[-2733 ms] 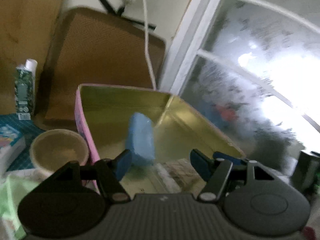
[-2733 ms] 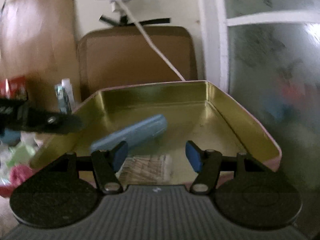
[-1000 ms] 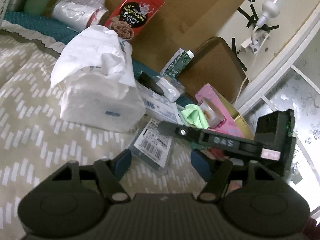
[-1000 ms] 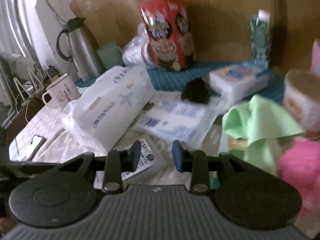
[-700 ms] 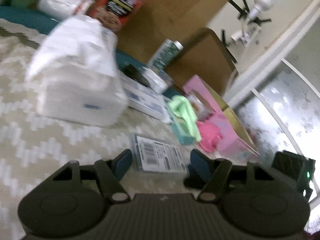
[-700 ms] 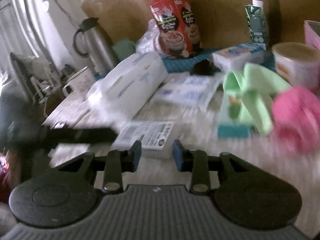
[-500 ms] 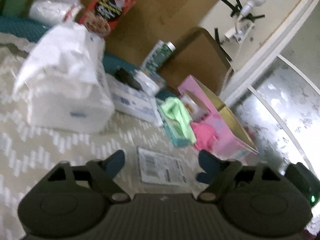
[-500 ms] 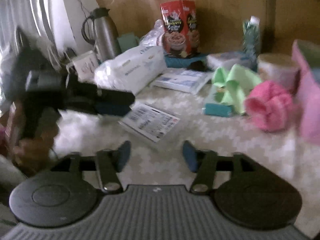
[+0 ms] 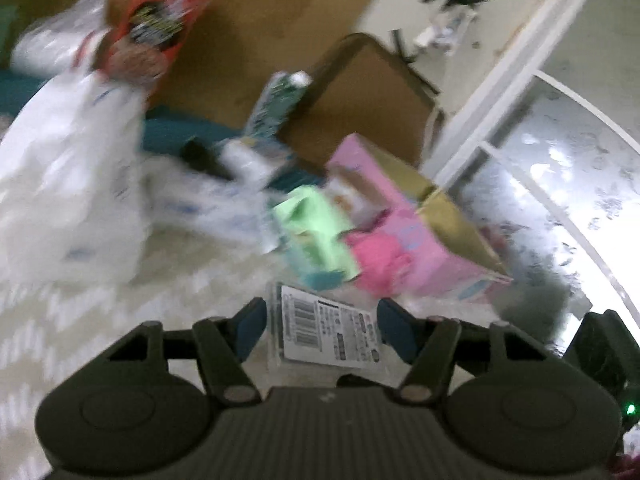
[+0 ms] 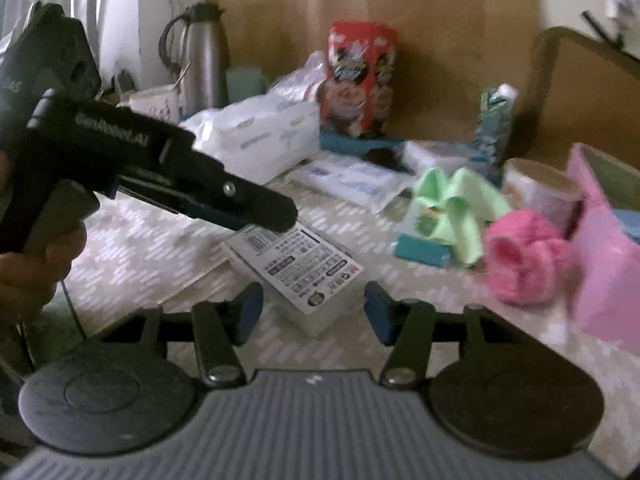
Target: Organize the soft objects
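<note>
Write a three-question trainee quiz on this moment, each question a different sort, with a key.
1. True or false: the left tool is shut on the clear labelled packet.
2. Multiple choice: in the right wrist view, what lies directly left of the pink tin box? A) steel kettle B) fluffy pink item C) red snack box
3. Fill in: the light green cloth is draped over a ____-coloured box.

Key
1. False: its jaws stand open, either side of the packet.
2. B
3. teal
</note>
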A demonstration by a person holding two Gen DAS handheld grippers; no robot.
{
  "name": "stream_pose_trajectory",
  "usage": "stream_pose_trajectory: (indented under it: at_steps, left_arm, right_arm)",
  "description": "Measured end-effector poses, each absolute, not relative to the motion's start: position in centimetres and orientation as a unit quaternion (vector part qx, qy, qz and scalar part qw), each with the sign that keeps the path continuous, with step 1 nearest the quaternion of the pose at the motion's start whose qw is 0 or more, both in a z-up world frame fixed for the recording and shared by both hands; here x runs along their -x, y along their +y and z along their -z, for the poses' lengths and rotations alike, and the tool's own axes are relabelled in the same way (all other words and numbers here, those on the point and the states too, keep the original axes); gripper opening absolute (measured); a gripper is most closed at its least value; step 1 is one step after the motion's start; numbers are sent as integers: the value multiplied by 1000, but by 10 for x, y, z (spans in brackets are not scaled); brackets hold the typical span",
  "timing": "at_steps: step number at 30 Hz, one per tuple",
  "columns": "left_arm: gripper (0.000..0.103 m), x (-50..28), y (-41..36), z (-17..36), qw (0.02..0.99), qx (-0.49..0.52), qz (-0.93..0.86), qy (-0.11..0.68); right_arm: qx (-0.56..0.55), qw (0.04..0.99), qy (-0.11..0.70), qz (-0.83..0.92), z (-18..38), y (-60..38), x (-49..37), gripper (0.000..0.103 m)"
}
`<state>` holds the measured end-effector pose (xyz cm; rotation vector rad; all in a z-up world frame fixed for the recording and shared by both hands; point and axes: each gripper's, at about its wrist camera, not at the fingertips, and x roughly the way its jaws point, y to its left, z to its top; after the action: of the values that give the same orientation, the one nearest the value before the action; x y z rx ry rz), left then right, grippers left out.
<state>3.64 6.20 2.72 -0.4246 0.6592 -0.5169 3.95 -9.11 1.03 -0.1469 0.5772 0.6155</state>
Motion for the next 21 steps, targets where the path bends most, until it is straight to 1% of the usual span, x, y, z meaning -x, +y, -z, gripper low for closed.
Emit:
stream_pose_trajectory:
  at_steps: [6,11,15,21]
  left_arm:
    - [62,-69,-4,-68,899,146,302,281]
    - [62,-106,-71,-83,893,118,338,272]
    - [62,-138,-118,-83,886,113,352,280]
    - [62,-168,-156,-64,873,106,354,317]
  right_arm:
    - [66,944,222,-233,-39,-139,-38,58]
    - [60,964,196,-167,-53,-194,-47,58]
    - [56,971,191,-129,-57,-231,-62,58]
    - [32,973,207,-98,-52,-272,-87,59]
